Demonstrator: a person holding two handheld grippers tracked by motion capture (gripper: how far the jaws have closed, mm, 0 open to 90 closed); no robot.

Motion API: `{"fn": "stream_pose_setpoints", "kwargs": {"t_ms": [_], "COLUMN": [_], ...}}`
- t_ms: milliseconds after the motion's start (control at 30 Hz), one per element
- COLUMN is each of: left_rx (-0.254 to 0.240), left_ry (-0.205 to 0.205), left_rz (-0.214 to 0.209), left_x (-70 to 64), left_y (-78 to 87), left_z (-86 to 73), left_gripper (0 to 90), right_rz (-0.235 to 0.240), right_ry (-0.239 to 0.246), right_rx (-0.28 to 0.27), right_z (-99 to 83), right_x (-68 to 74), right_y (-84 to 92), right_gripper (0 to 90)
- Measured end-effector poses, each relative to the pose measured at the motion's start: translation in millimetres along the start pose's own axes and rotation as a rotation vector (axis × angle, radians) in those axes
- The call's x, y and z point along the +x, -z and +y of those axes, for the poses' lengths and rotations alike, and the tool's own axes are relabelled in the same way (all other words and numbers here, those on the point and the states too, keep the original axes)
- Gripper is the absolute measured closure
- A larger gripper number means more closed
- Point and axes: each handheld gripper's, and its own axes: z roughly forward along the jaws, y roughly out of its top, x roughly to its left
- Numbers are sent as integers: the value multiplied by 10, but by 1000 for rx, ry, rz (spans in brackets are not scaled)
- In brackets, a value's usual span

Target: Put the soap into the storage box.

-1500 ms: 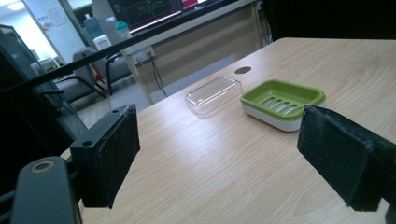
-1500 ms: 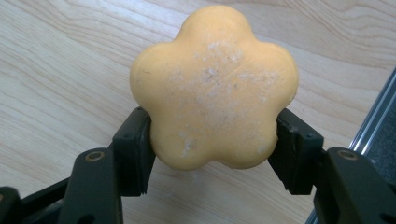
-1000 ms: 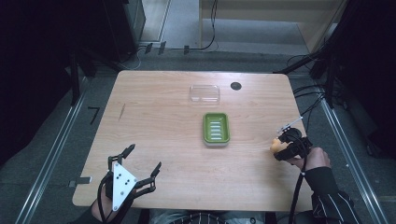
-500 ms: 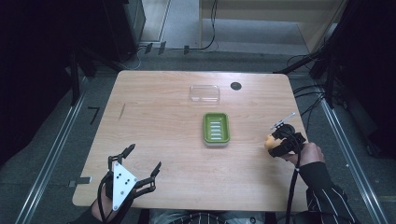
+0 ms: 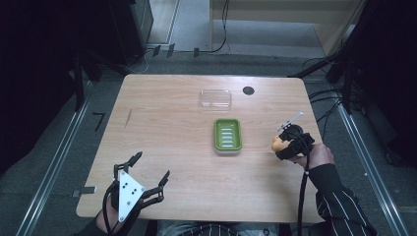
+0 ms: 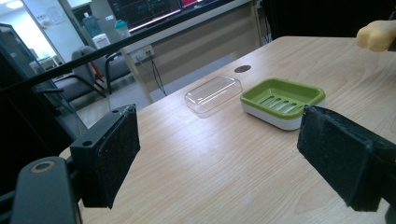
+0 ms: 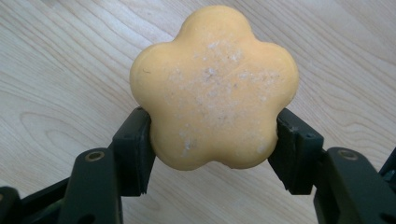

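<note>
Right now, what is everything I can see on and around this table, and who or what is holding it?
soap: one, orange, flower-shaped, held in the right gripper above the table's right side
soap dish: one, green with a white base, middle of the table
lid: one, clear plastic, beyond the dish toward the far edge
hole cover: one, dark, round, far edge right of the lid
table: one, light wood
left gripper: one, black with a grey plate, jaws open, near left corner
right gripper: one, black, shut on the soap
hand: one, with a striped sleeve, carrying the right gripper
</note>
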Motion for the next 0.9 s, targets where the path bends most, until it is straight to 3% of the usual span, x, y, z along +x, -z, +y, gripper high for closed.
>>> {"fn": "stream_pose_setpoints", "kwargs": {"t_ms": [900], "left_rx": [0], "left_ry": [-2], "left_rz": [-2], "left_x": [3], "left_y": [2], "left_z": [-1], "left_gripper": [135], "right_rz": [4], "right_ry": [83], "right_rx": [-34], "right_z": [364], "right_x": [151], "right_y": [35], "right_gripper": [398]}}
